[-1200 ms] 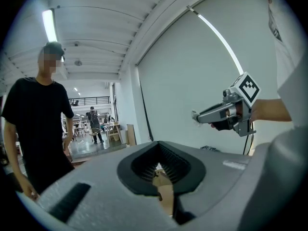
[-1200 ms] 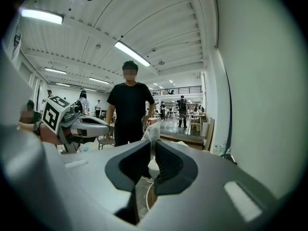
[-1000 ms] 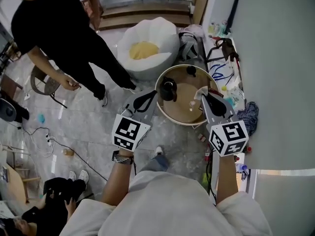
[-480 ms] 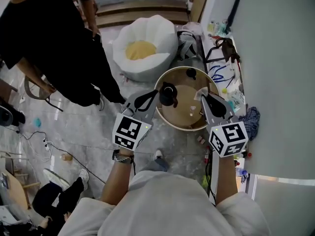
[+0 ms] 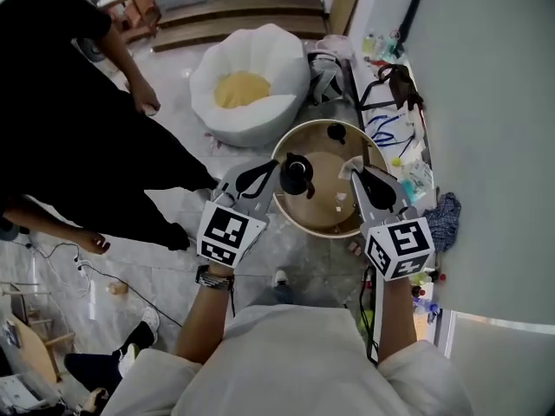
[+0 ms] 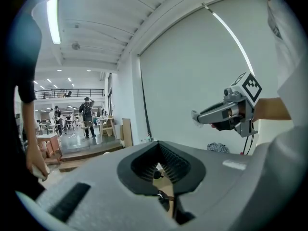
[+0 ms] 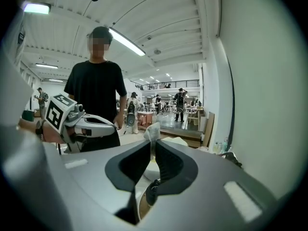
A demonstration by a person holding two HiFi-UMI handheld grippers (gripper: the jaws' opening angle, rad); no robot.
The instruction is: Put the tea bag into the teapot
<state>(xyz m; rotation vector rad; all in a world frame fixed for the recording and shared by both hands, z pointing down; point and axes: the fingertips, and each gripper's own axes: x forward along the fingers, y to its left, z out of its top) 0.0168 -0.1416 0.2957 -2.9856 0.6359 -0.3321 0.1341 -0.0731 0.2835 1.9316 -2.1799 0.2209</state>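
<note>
**Tea bag (image 5: pixel 350 165) held near the teapot (image 5: pixel 297 174)**

The right gripper (image 5: pixel 354 170) pinches the white tea bag at its fingertips (the bag pokes up past the pads) over the right side of the round table (image 5: pixel 319 217). The black teapot stands on the table's left part, apart from the bag. The left gripper (image 5: pixel 272 164) is just beside it, with its fingers pressed together and nothing between them.

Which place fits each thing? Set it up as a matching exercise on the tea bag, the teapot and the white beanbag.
Things:
1. tea bag
2. black teapot
3. white beanbag

Places:
A. on the floor beyond the round table
B. on the round table, just off the left gripper
C. pinched in the right gripper

Pairs: 1-C, 2-B, 3-A.
</note>
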